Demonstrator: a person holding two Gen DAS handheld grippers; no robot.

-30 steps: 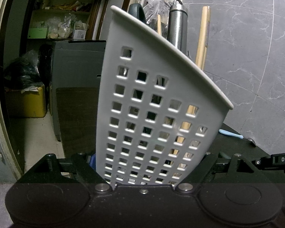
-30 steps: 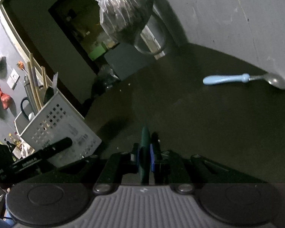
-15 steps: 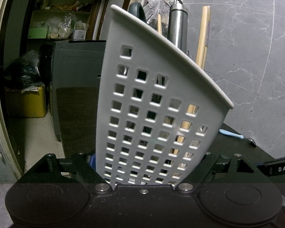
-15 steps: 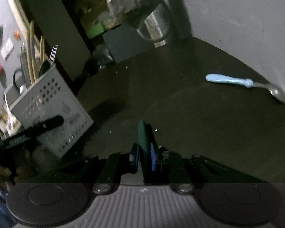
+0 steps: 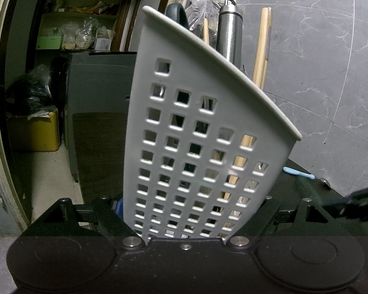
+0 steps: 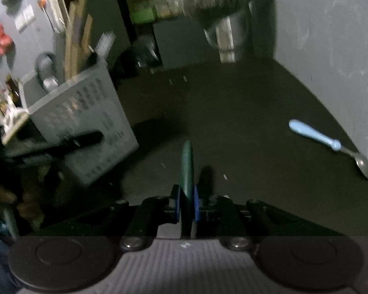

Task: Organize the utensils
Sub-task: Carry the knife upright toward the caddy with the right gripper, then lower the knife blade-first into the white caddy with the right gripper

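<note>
Left view: left hand-held gripper (image 5: 184, 230) clamps the white basket (image 5: 198, 132), centre frame. Right view alone shows the right hand-held gripper (image 6: 186, 205) pinching a green handle (image 6: 187, 164); blue spoon (image 6: 314, 136) on counter (image 6: 233, 122), right.

- The white perforated plastic utensil caddy (image 6: 85, 122) sits on the left side of the dark table (image 6: 233, 122), tilted, clamped between the left tool's (image 5: 186, 225) fingers.
- Wooden sticks (image 5: 262, 49) and a steel cylinder handle (image 5: 229, 39) stand inside it.
- The light-blue-handled metal spoon (image 6: 326, 142) lies far right, by the wall, well apart from the caddy.
- The green utensil handle (image 6: 187, 169) sticks forward out of the right tool (image 6: 186, 205), over the table's middle.
</note>
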